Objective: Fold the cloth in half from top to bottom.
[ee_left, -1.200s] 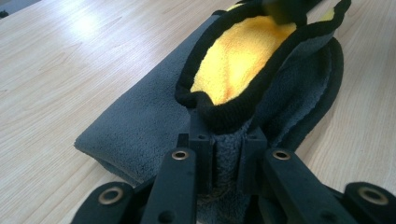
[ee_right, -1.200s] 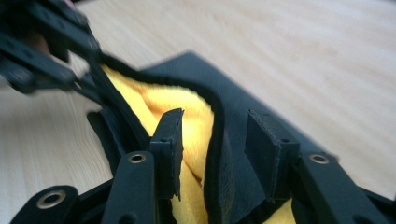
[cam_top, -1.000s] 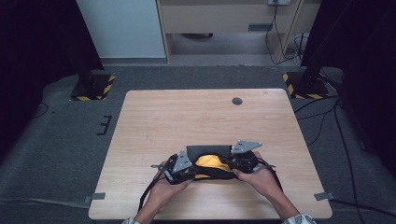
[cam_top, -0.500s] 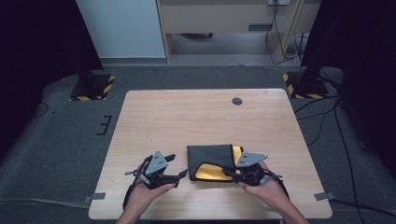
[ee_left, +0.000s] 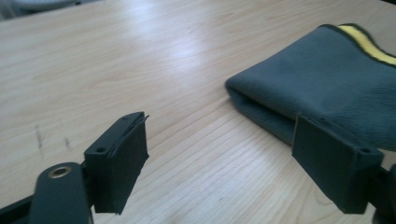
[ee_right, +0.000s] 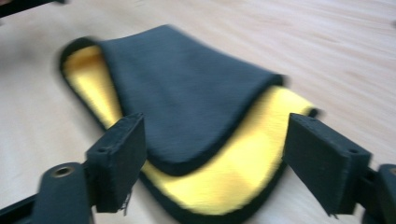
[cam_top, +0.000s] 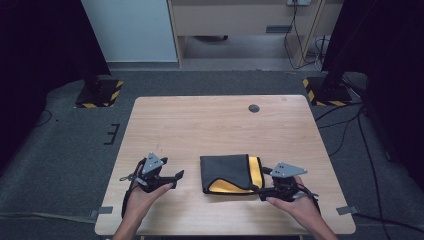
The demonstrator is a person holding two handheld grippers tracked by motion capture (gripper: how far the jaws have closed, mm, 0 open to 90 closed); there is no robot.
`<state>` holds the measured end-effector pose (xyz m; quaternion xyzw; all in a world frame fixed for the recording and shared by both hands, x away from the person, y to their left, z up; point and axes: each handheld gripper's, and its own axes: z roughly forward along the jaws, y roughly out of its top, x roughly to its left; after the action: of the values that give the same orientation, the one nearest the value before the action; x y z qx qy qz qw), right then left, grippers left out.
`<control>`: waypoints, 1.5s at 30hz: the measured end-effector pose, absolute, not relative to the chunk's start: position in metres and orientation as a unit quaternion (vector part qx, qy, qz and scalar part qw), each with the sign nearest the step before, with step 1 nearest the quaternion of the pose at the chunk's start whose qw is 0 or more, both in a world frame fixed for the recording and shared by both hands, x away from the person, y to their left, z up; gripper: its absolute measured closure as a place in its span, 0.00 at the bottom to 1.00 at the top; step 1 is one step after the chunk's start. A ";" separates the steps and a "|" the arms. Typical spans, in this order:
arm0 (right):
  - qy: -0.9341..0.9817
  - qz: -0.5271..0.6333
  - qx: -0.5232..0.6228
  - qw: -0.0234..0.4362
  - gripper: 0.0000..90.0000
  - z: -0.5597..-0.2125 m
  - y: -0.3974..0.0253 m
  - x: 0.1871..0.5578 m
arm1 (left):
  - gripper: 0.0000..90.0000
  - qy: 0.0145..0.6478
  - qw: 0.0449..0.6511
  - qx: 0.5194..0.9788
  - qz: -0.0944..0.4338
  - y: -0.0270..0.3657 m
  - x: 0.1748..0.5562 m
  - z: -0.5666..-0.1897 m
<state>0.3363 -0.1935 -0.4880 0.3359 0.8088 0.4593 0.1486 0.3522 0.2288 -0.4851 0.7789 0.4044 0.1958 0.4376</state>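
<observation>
While you look down from the high view, the folded cloth lies flat on the near half of the table, dark side up with a yellow band showing along its right and front edges; your left gripper sits well to its left and apart from it, and your right gripper is just beside its near right corner, touching nothing that you can make out. From the left gripper view, your jaws stand spread with bare wood between them, and the cloth shows its rounded fold edge off to the right, close to the right-hand jaw. From the right gripper view, the jaws are also spread wide, and the cloth lies just ahead of them, its dark top layer set back from the yellow layer underneath. If you close here on the front edge, you risk pinching only the yellow lower layer, so the top flap would slide or fall open; coming in low could also push the whole cloth along the smooth wood and spoil the fold.
</observation>
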 end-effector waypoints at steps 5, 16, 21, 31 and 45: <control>0.771 0.455 0.404 0.189 0.14 -0.489 -0.217 0.350 | 0.08 0.423 0.395 0.791 0.199 0.232 0.362 -0.497; 0.730 0.440 0.476 0.216 0.10 -0.506 -0.276 0.360 | 0.06 0.446 0.370 0.791 0.197 0.244 0.369 -0.512; 0.720 0.424 0.502 0.222 0.11 -0.513 -0.291 0.364 | 0.06 0.456 0.348 0.793 0.205 0.248 0.371 -0.519; 0.715 0.381 0.543 0.221 0.12 -0.530 -0.305 0.369 | 0.06 0.476 0.324 0.792 0.202 0.256 0.374 -0.528; 0.730 0.323 0.558 0.227 0.09 -0.538 -0.302 0.373 | 0.04 0.493 0.321 0.782 0.206 0.258 0.375 -0.537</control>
<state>0.3732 -0.3020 -0.5380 0.5584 0.7298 0.3228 0.2266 0.3746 0.2576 -0.5367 0.7822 0.4926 0.2064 0.3208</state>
